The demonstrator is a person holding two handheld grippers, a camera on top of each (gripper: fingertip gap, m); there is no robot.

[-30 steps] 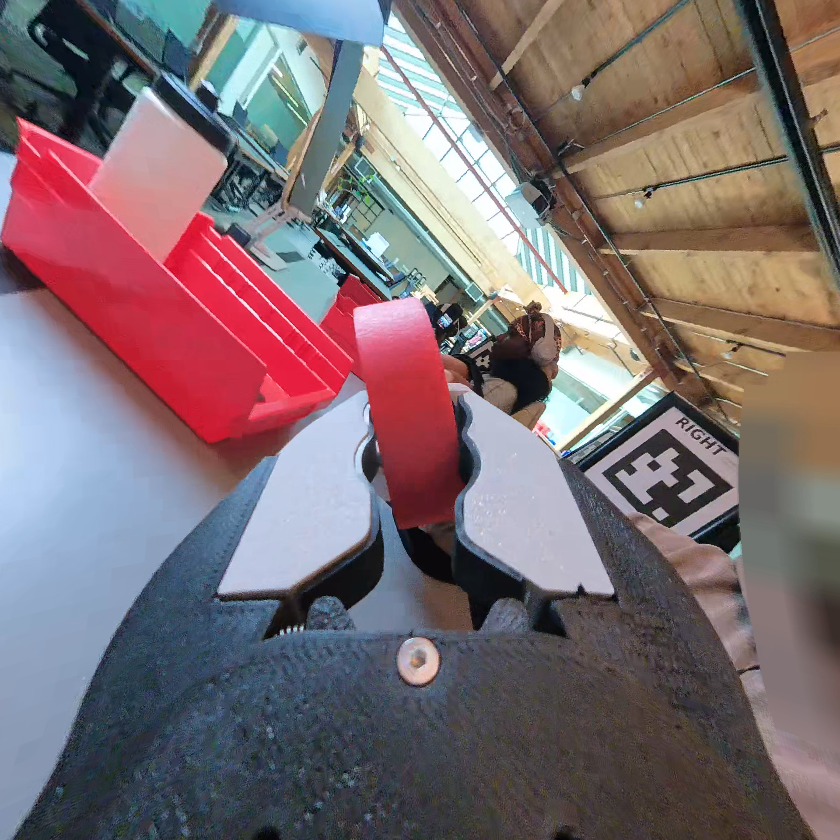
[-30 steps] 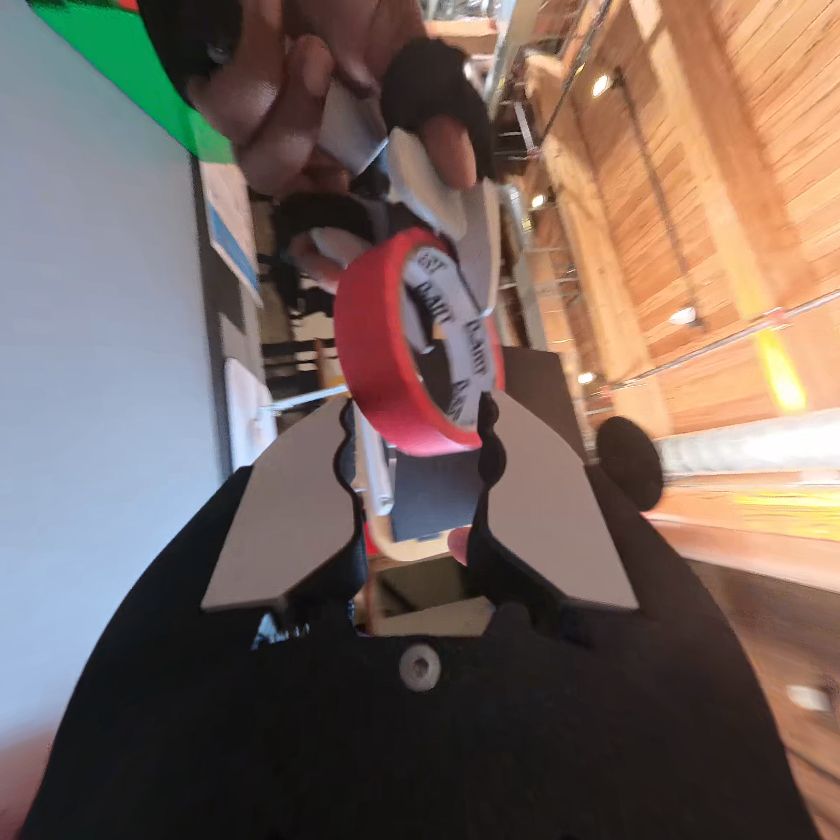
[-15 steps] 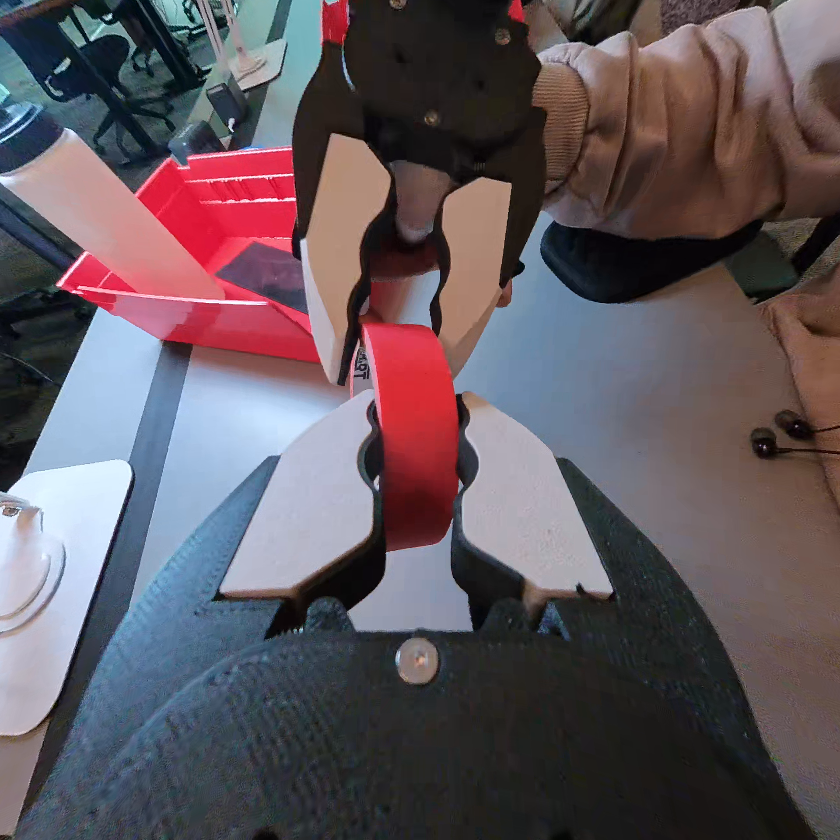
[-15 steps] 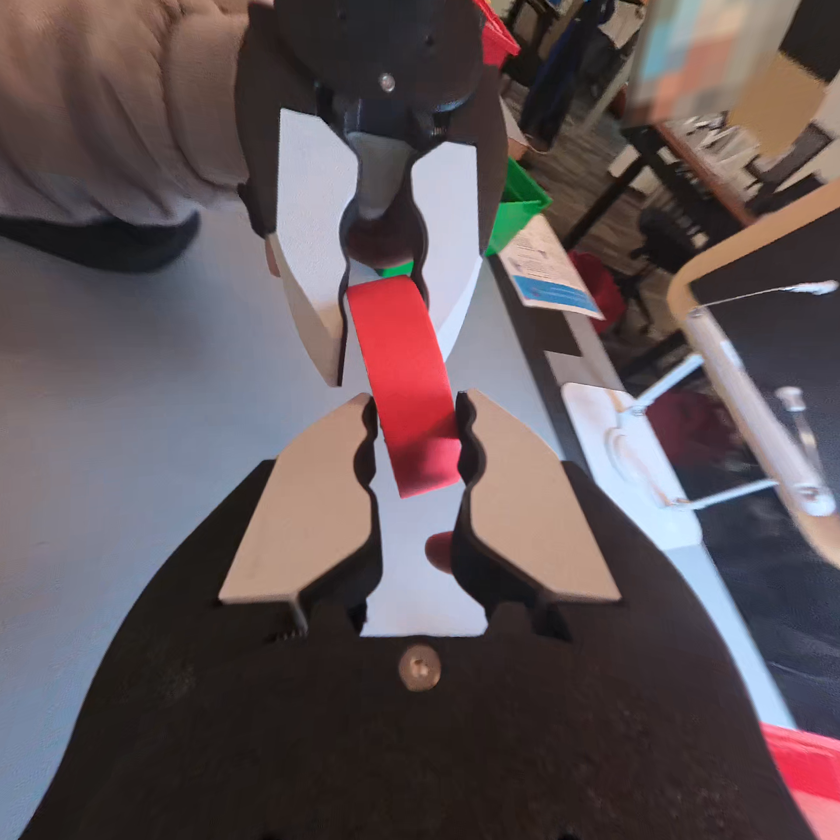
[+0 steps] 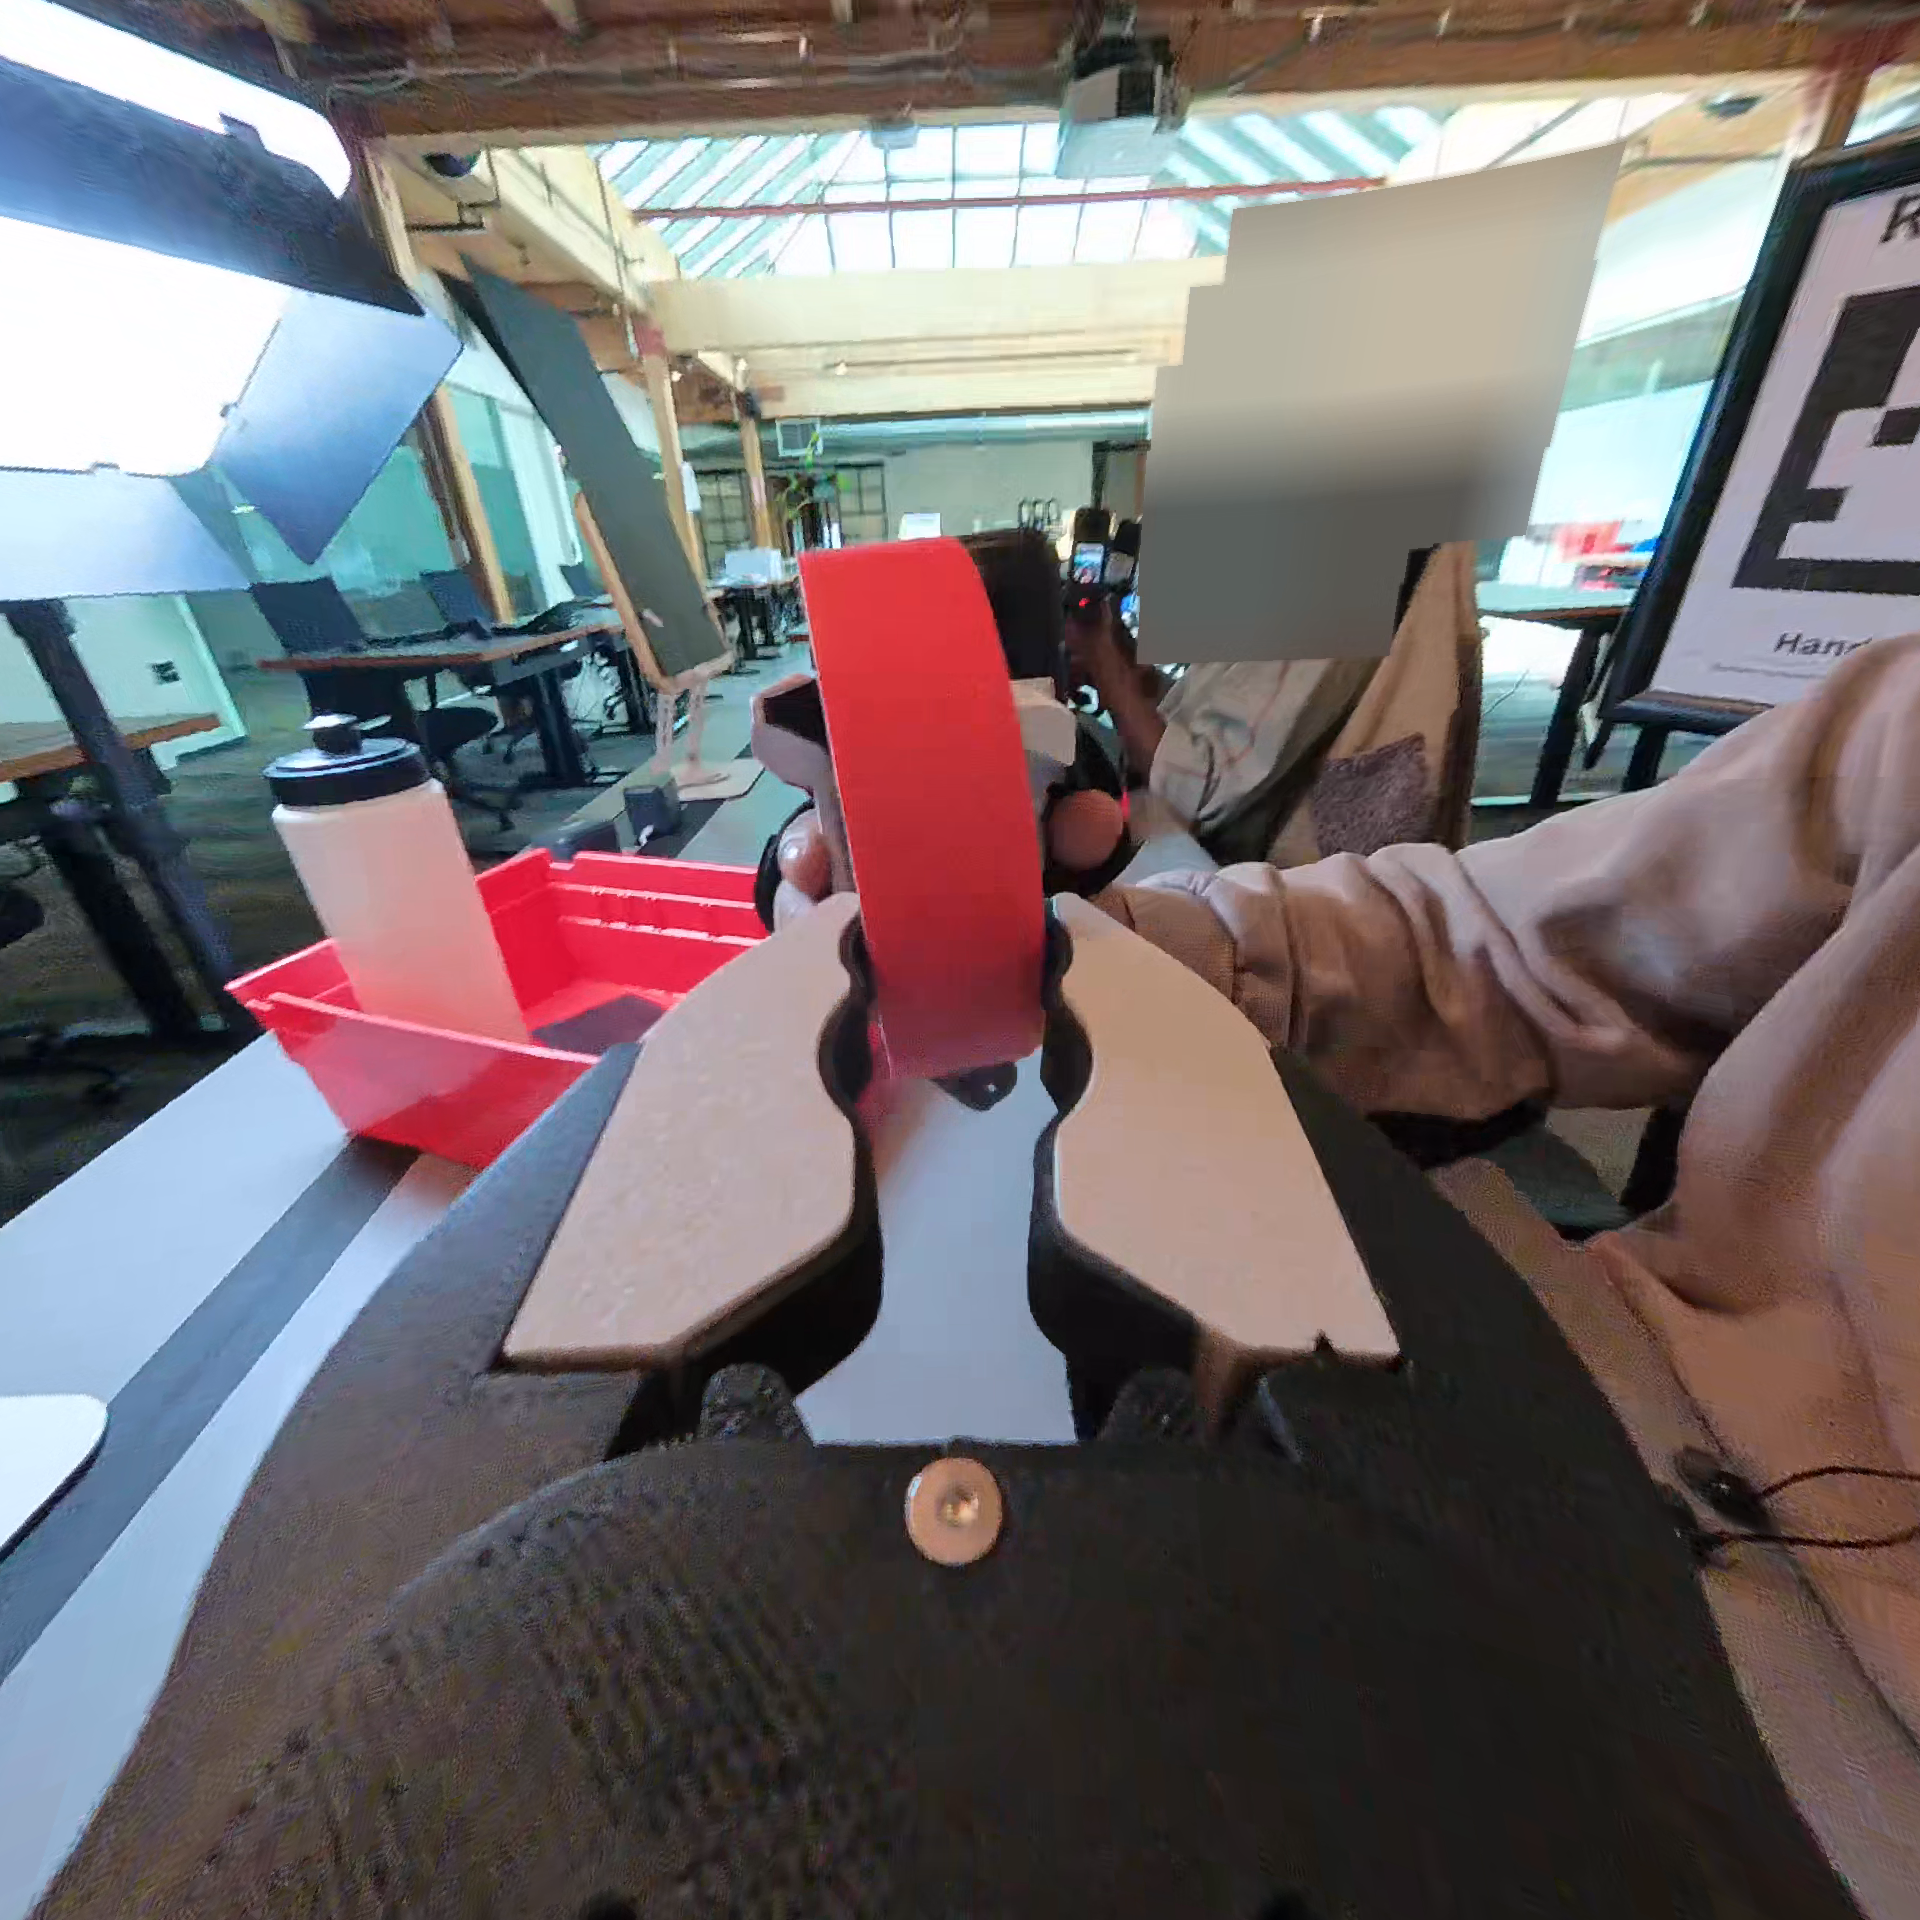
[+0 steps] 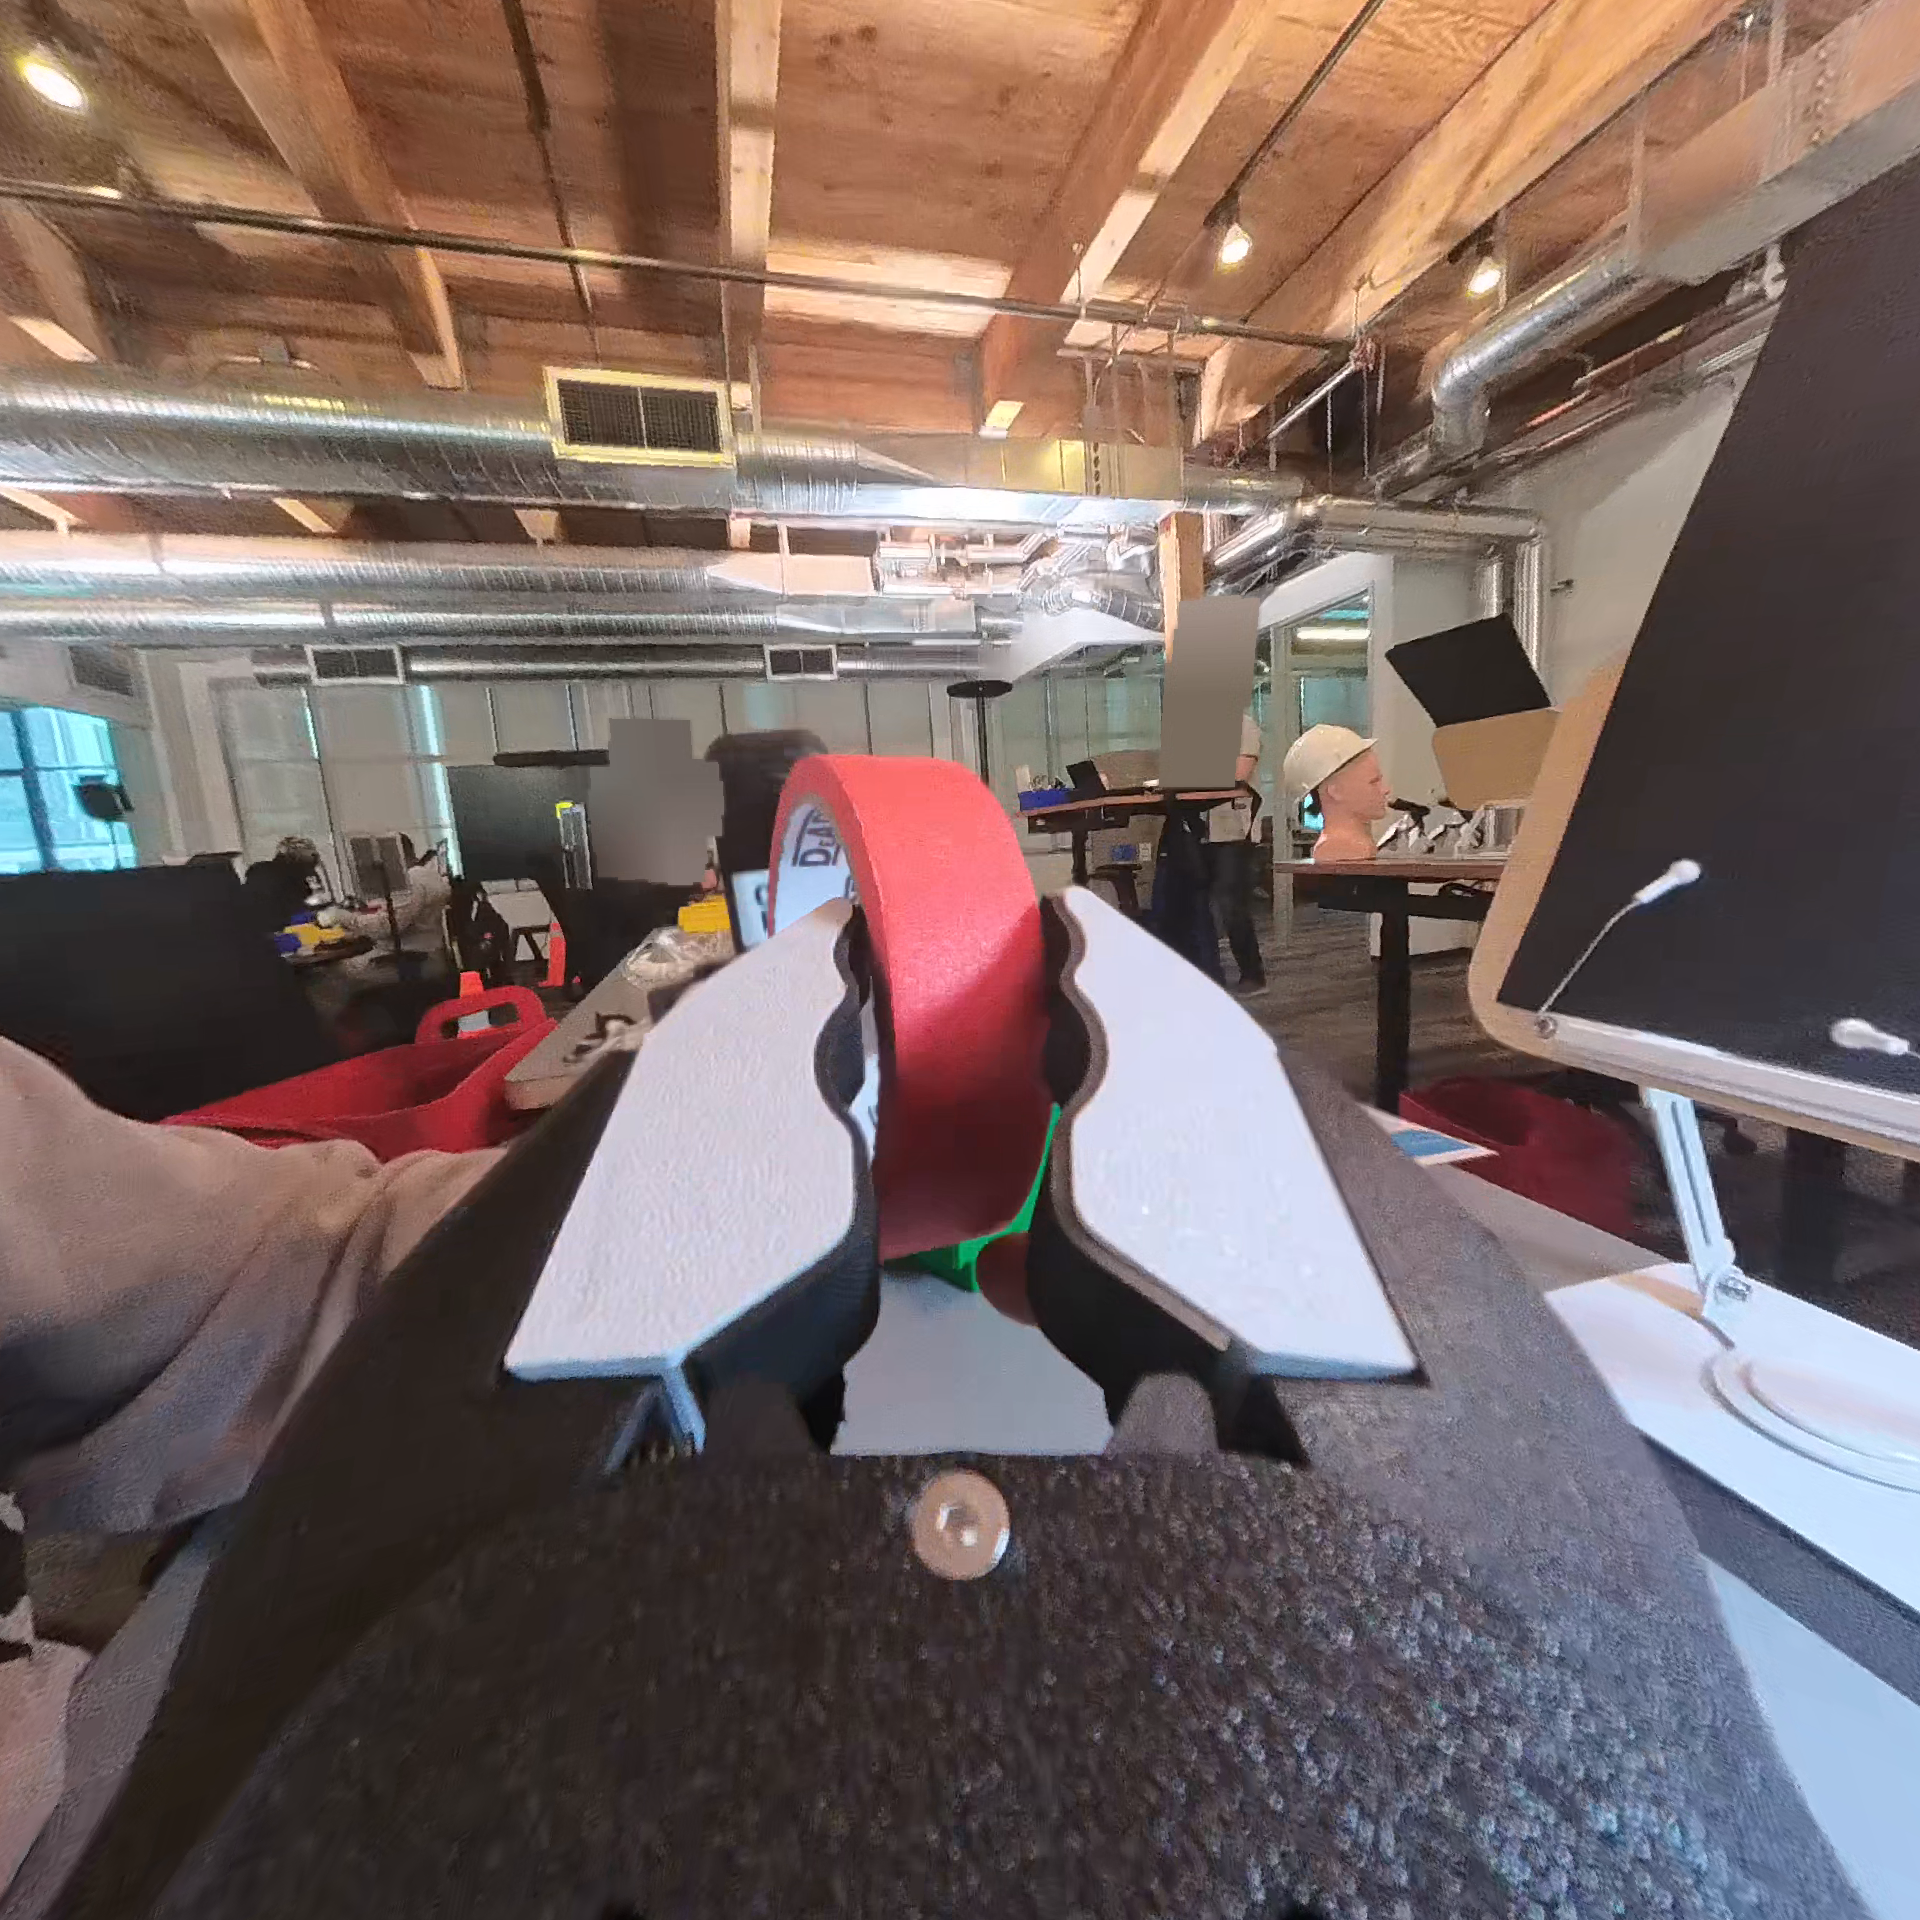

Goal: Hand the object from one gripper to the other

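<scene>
Pinching red tape roll (image 5: pixel 925 810) from opposite ends, L tongs (image 5: pixel 951 966) & R tongs (image 6: pixel 951 935) hold it above desk (image 5: pixel 125 1247), right of red bin (image 5: pixel 436 1081). Best next, prob.: confirm R grip, then spread L slowly.

A red bin (image 5: pixel 436 1070) sits on the grey bench (image 5: pixel 135 1236) at the left, with a white bottle (image 5: pixel 390 894) with a black cap standing tilted inside it. Far behind are desks and office chairs. In the right wrist view, a black board (image 6: pixel 1756 748) on a white stand (image 6: pixel 1704 1236) rises at the right, a green bin (image 6: pixel 951 1262) lies ahead, and a mannequin head in a white hard hat (image 6: pixel 1335 790) rests on a far desk.
</scene>
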